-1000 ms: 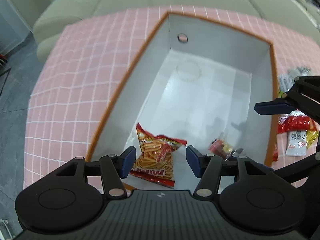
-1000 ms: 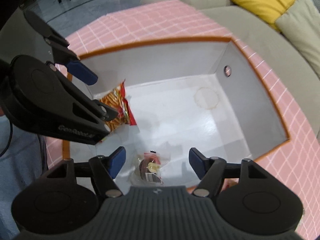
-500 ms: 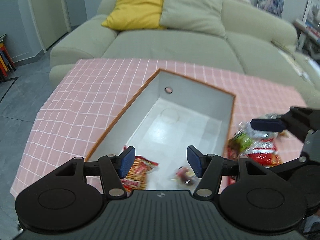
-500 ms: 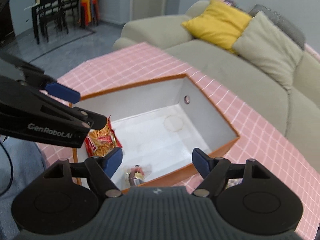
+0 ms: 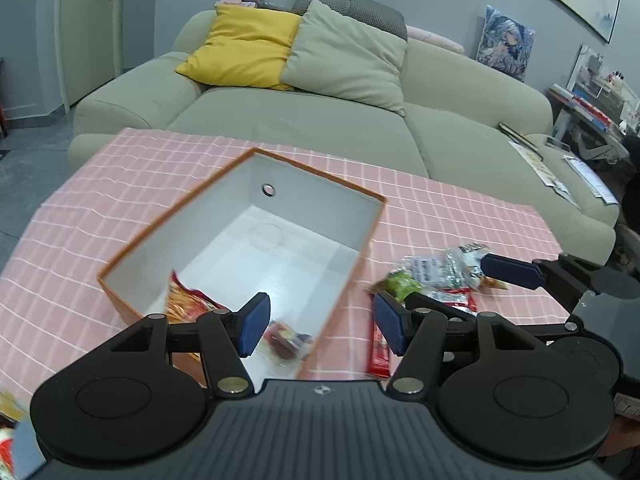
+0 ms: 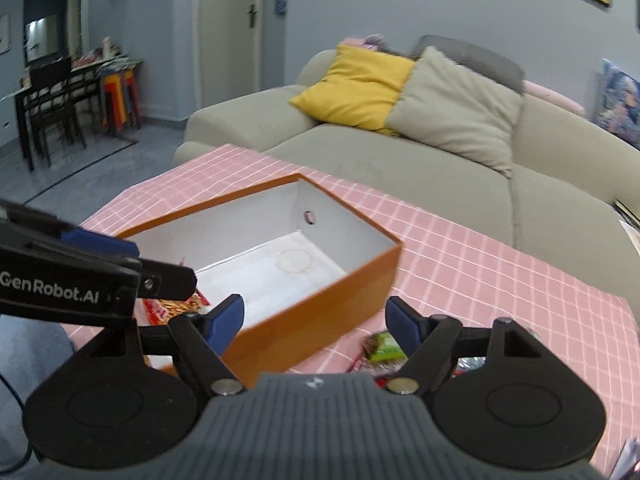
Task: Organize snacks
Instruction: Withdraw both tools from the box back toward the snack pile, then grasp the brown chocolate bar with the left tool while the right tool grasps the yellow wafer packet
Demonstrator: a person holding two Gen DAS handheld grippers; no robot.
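Both grippers stand apart and empty: left gripper at bottom centre, right gripper likewise, its jaws just widened with nothing between; orange box sits mid-frame, chip bag and small sweet inside; loose snacks lie right of it on the pink cloth.

The desk, covered in a pink checked cloth, carries an open orange box and, just beside its right wall, a loose heap of snack packets.
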